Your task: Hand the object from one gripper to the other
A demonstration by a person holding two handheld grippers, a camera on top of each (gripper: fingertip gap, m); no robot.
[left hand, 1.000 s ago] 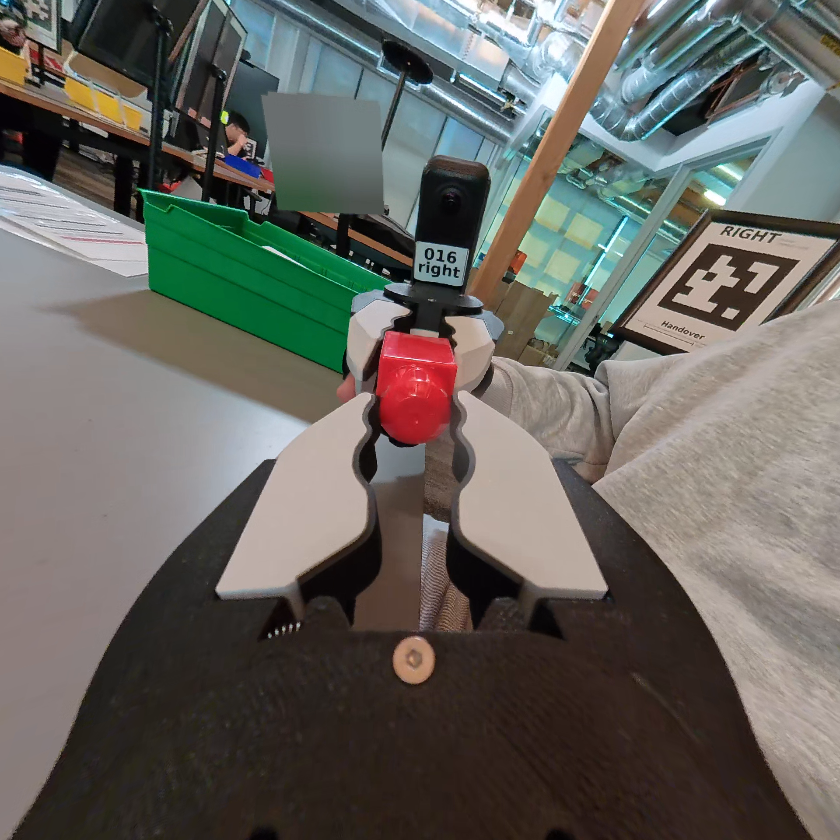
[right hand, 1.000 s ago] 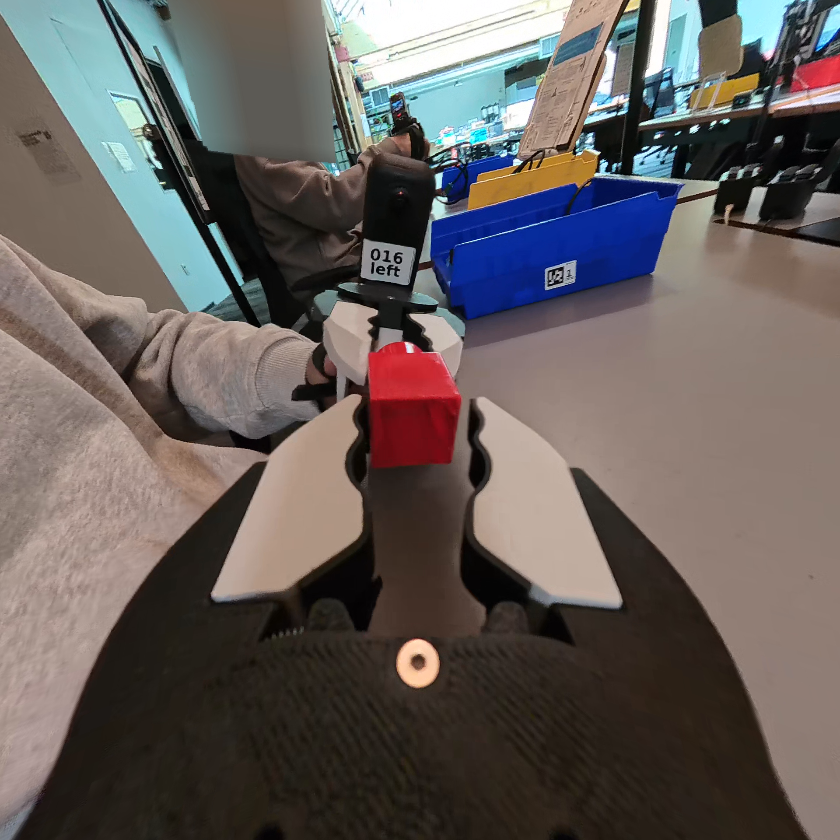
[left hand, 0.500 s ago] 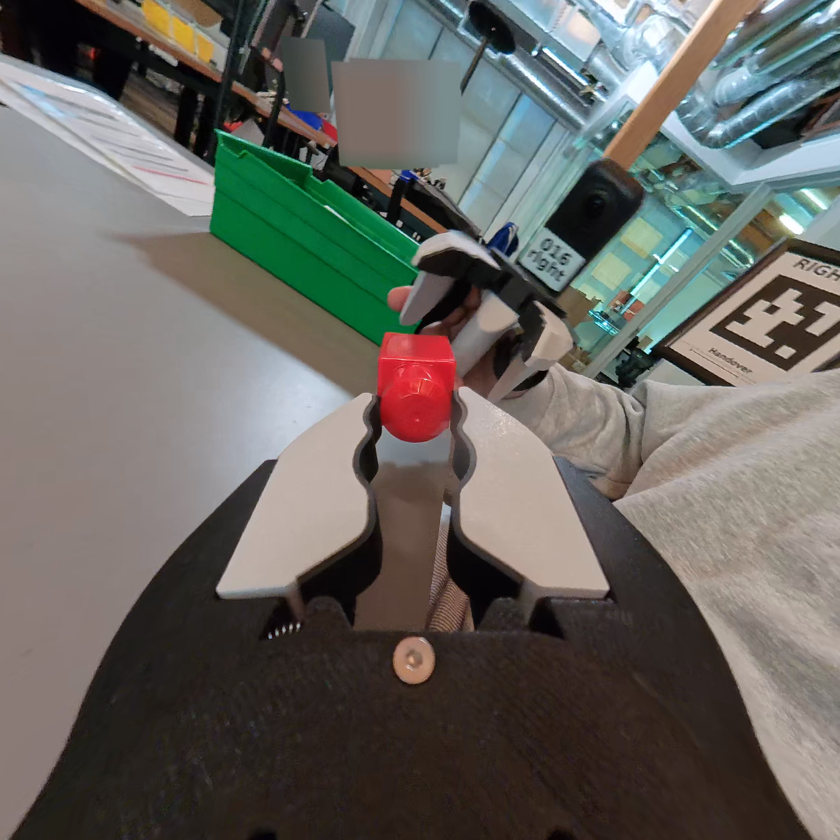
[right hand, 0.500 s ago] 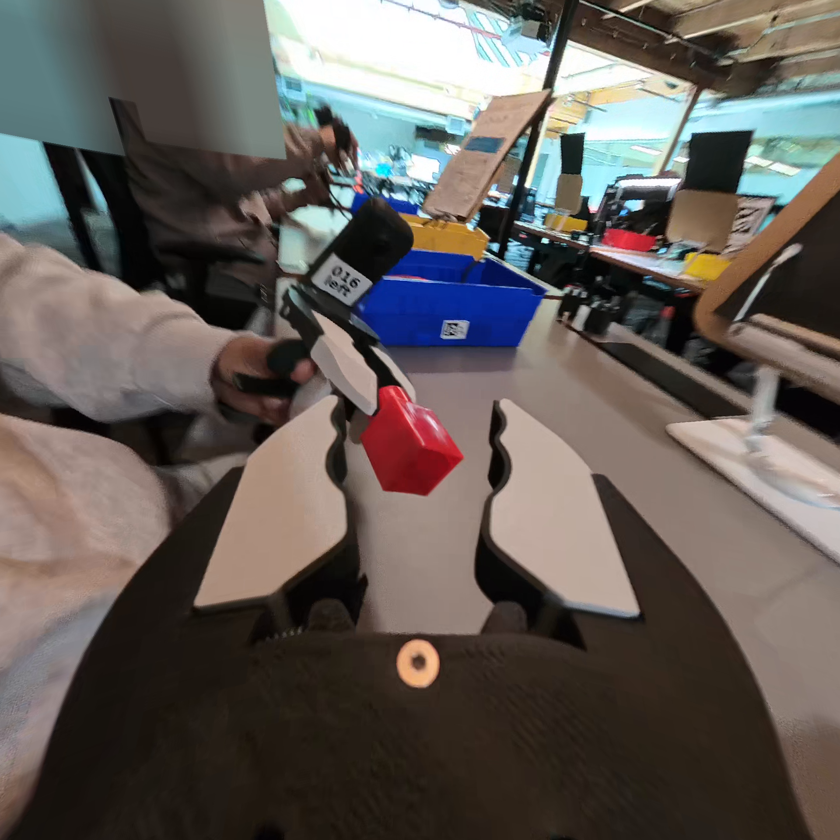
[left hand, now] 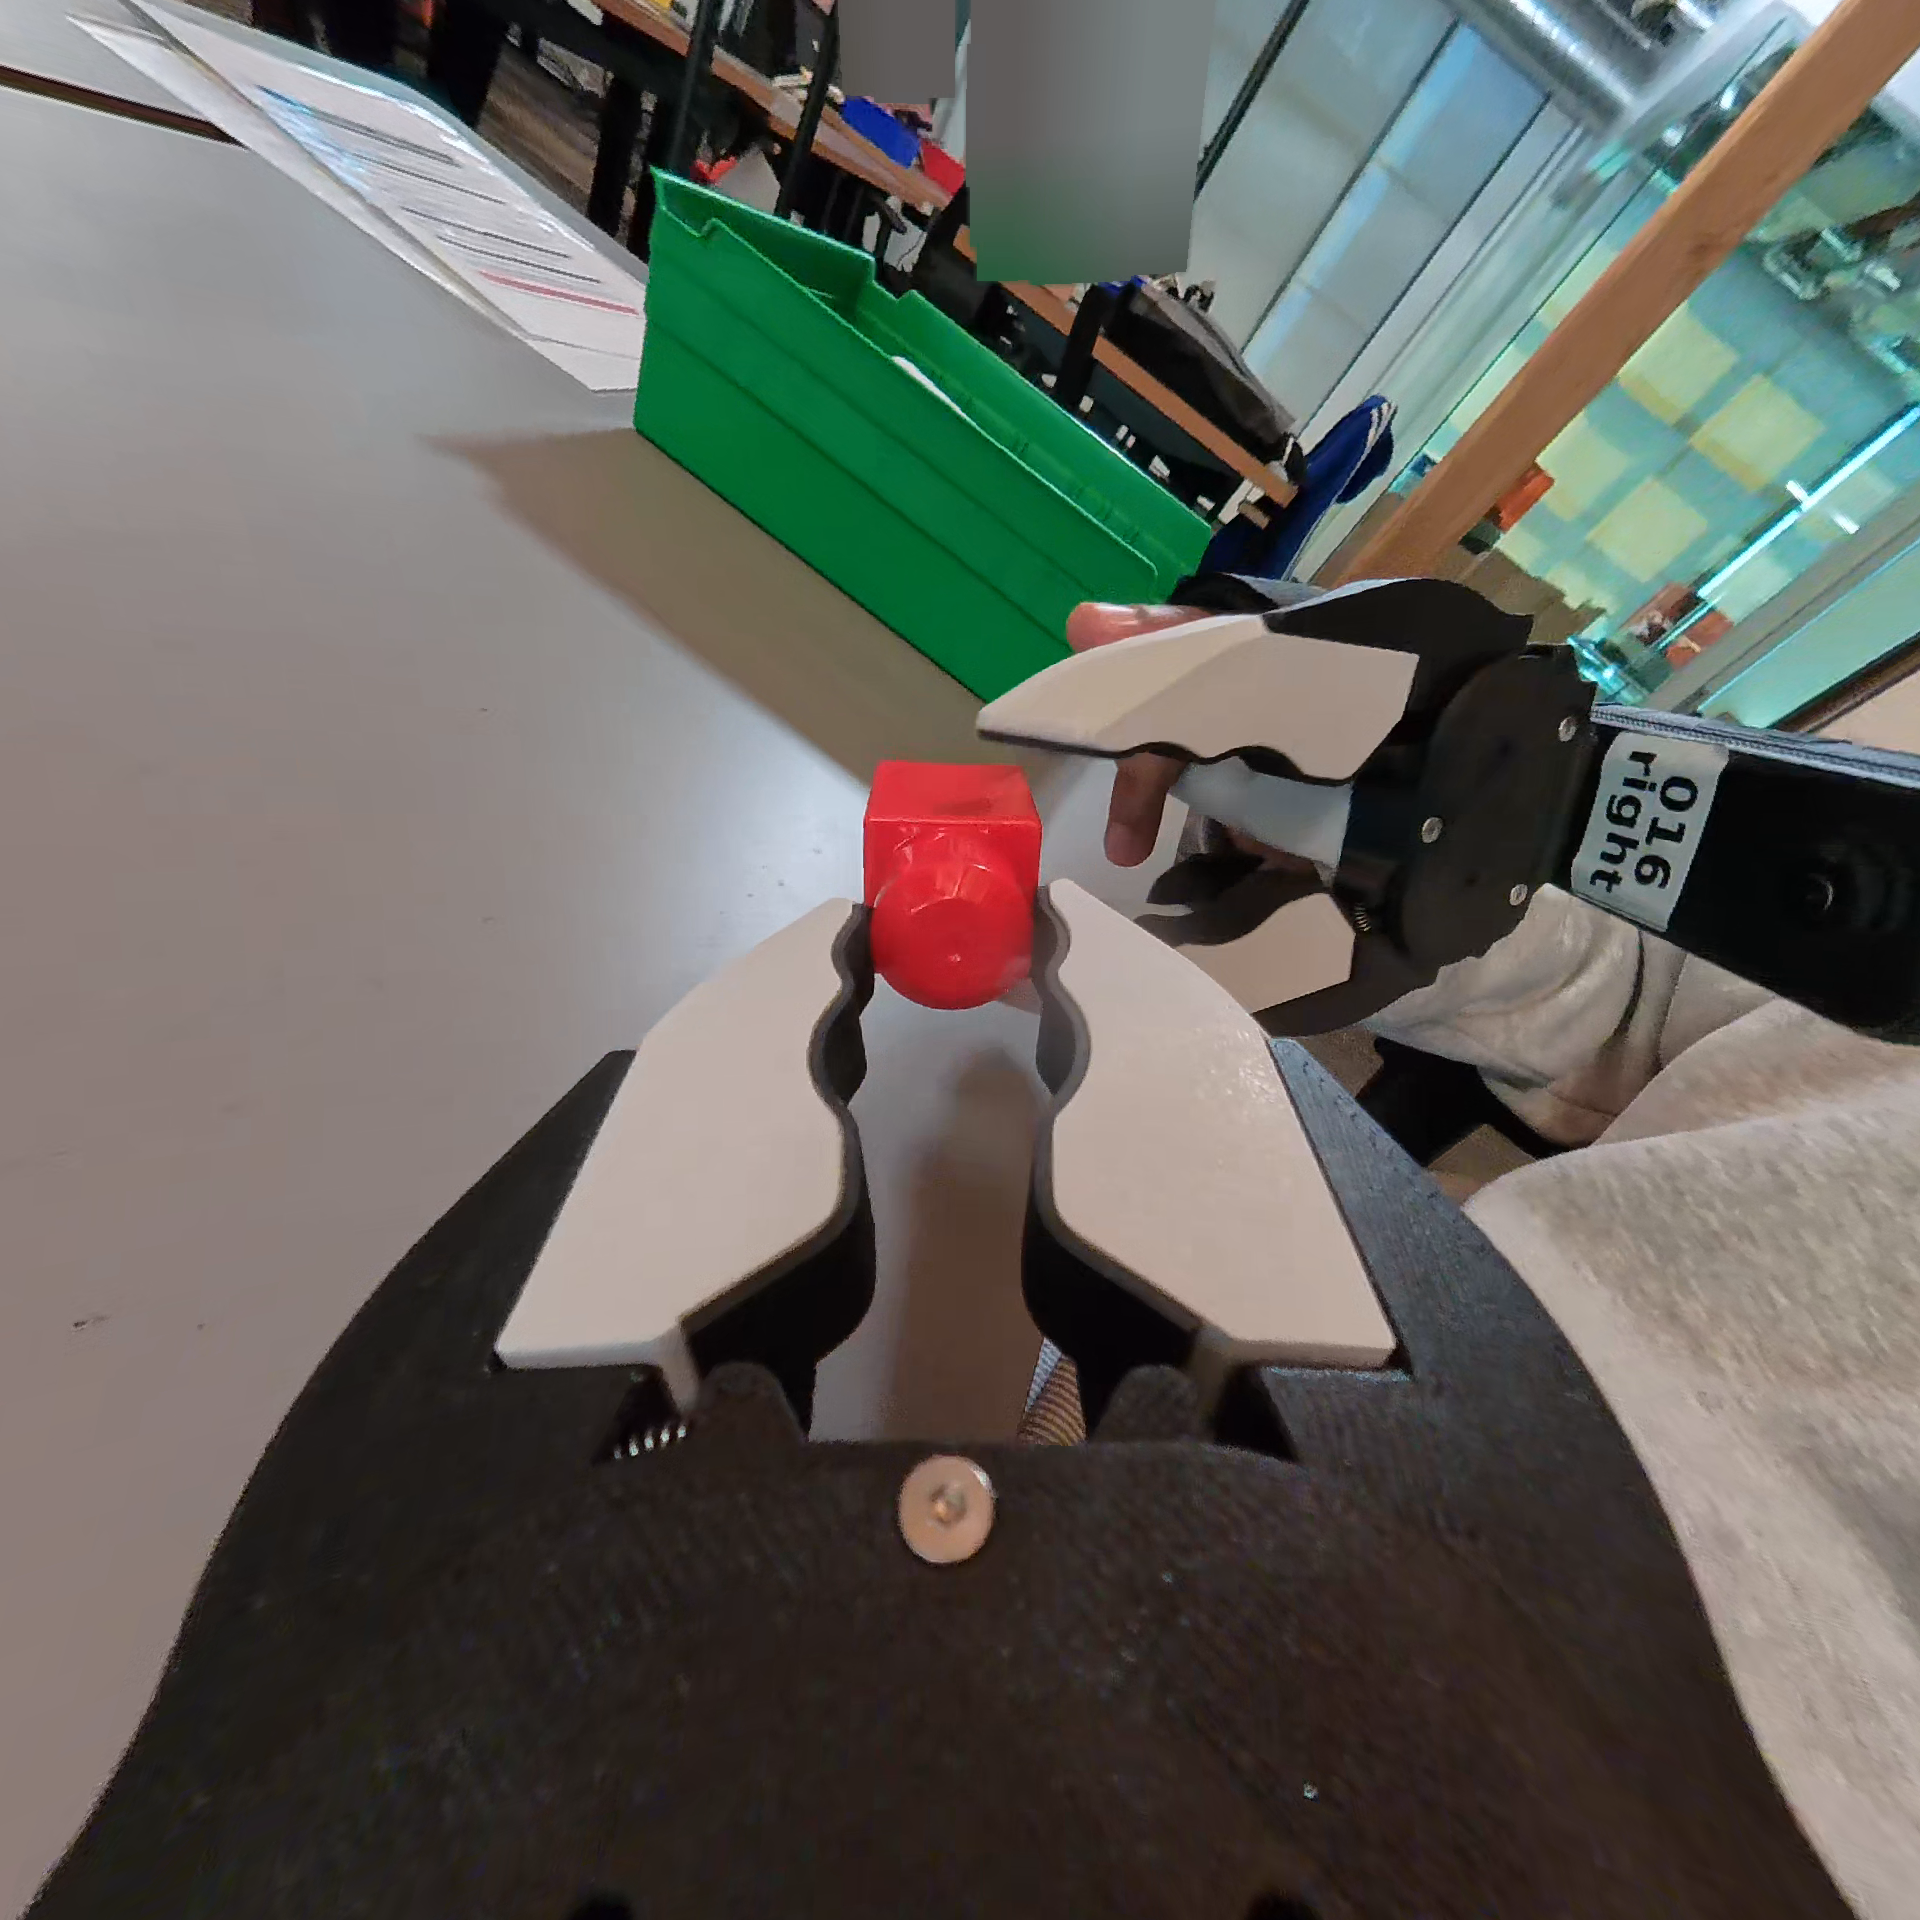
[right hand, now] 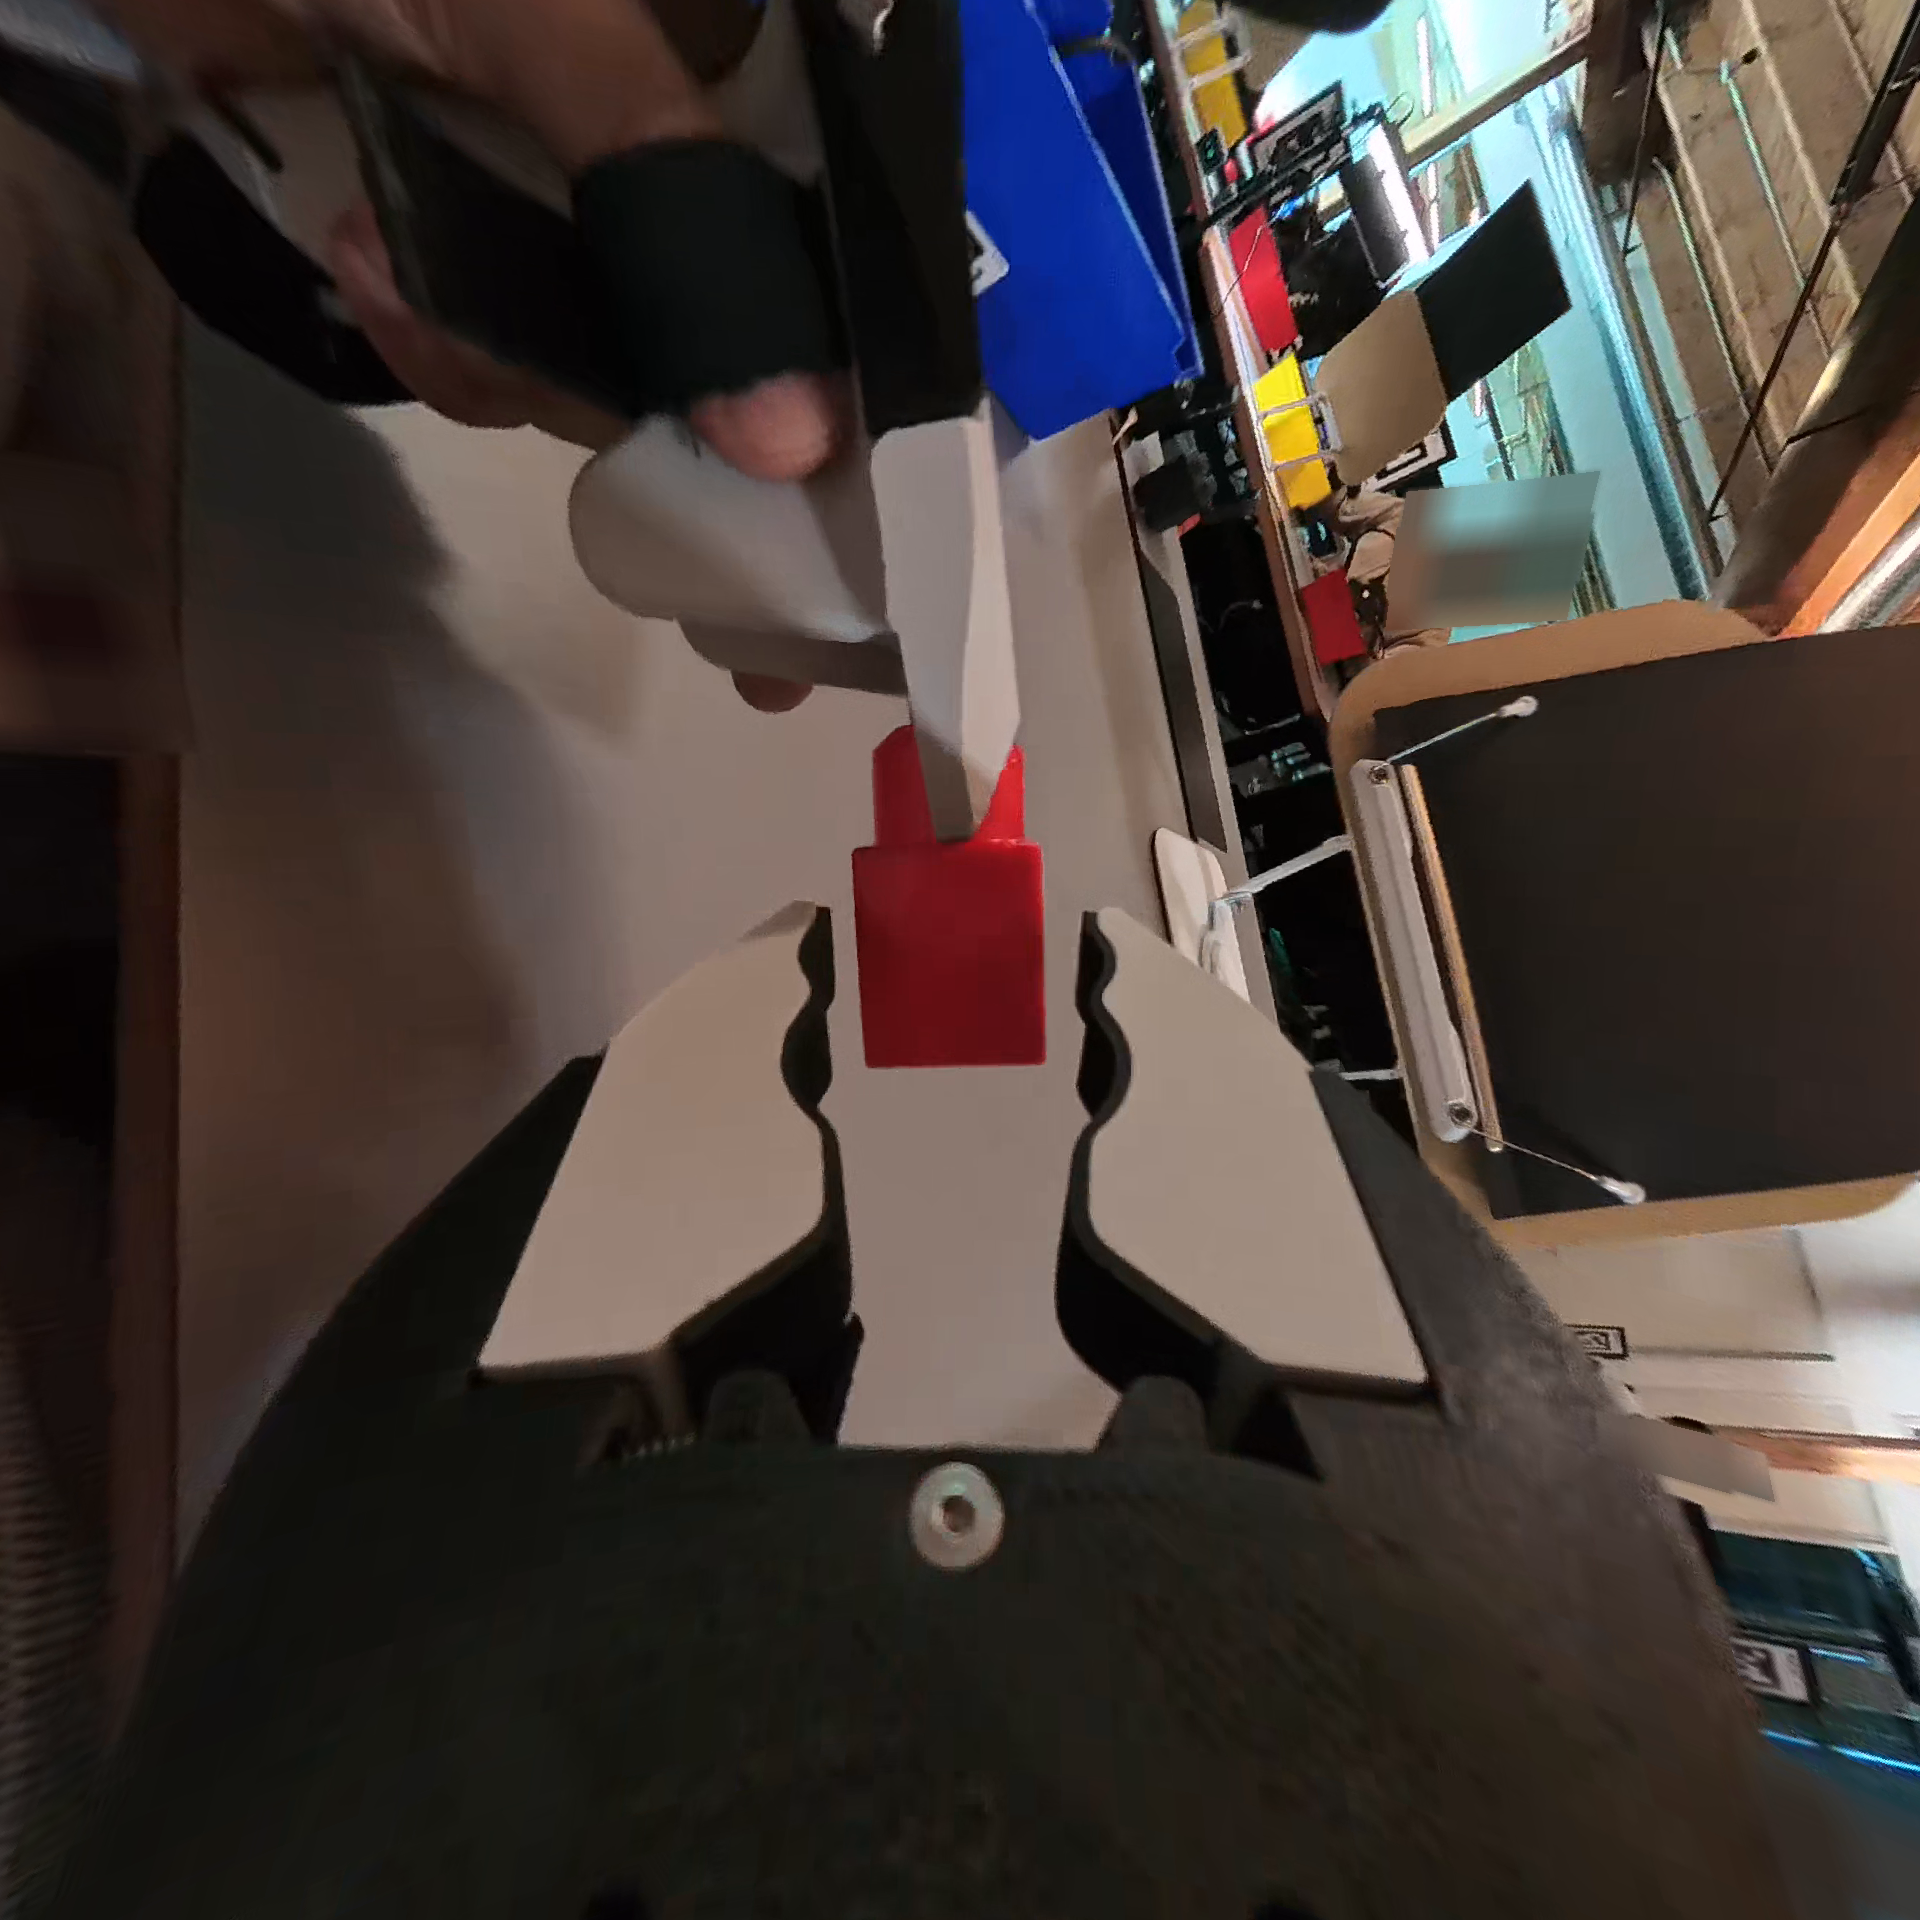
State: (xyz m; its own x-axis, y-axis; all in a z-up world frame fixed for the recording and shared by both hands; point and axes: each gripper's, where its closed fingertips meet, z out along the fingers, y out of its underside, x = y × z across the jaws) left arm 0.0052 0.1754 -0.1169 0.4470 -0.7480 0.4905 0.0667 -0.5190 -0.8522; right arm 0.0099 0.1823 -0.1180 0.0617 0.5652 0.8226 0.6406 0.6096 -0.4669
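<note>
Red block held by left gripper only; right gripper released.
Left gripper (left hand: 951, 914) clamps the red block (left hand: 951, 883) at its fingertips. Right gripper (right hand: 956, 935), parted wide, has rolled sideways since half a second ago; block sits between its tips, untouched, above the table (left hand: 312, 727).

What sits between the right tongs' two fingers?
The square end of the red object, with gaps either side, in the right wrist view; the left tongs grip its round end.
</note>
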